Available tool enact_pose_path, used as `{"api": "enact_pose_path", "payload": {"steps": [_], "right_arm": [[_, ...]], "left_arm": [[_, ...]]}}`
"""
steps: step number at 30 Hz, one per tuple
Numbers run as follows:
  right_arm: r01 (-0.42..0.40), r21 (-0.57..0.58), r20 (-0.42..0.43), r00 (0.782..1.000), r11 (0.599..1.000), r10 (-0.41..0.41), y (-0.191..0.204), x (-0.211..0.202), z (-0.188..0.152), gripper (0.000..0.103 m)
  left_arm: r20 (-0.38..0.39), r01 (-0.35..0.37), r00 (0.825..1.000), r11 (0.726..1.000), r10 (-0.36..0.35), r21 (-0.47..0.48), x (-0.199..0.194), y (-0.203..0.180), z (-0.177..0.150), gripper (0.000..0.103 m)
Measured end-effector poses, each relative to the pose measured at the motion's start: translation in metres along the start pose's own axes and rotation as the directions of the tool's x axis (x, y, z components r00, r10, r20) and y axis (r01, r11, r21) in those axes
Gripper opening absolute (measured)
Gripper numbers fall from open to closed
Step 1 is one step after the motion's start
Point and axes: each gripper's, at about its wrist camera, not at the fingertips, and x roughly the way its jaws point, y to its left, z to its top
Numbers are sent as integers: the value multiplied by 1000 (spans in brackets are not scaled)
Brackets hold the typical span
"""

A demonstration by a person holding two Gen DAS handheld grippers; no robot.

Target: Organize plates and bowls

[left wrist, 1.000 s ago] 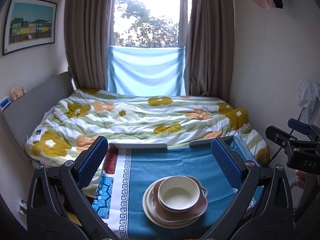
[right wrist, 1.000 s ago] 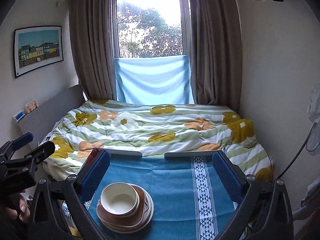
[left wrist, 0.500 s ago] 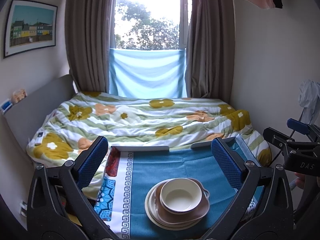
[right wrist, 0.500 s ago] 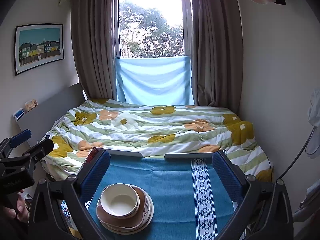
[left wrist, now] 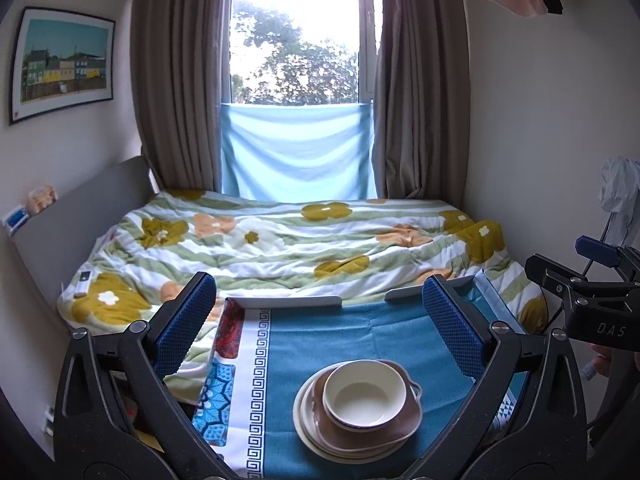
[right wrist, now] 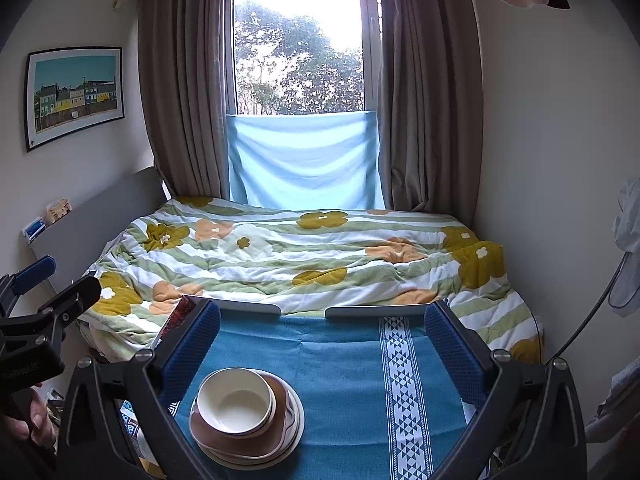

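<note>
A cream bowl [left wrist: 363, 394] sits on a brown dish [left wrist: 404, 430], which rests on stacked white plates [left wrist: 308, 430] on a small table under a blue cloth [left wrist: 332, 332]. The same stack shows in the right wrist view: bowl [right wrist: 234, 402], brown dish [right wrist: 280, 420], plates [right wrist: 298, 434]. My left gripper [left wrist: 318, 300] is open and empty, held above and behind the stack. My right gripper [right wrist: 322, 326] is open and empty, with the stack near its left finger [right wrist: 192, 344].
A bed with a flowered quilt [left wrist: 300, 248] lies just beyond the table. Curtains and a window are at the far wall. The right gripper's body [left wrist: 592, 300] is at the right of the left view; the left gripper's body [right wrist: 36, 328] is at the left of the right view.
Both views have shifted slightly; the stack of dishes stays in place and both grippers stay open.
</note>
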Motion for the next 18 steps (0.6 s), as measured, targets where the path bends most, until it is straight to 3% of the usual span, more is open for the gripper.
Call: {"api": "enact_pose_path", "payload": {"steps": [18], "right_arm": [[12, -3, 3, 1000, 1000, -12, 0, 2, 1, 102]], "left_arm": [[-1, -3, 1000, 1000, 3, 5, 0, 0, 1, 103]]}}
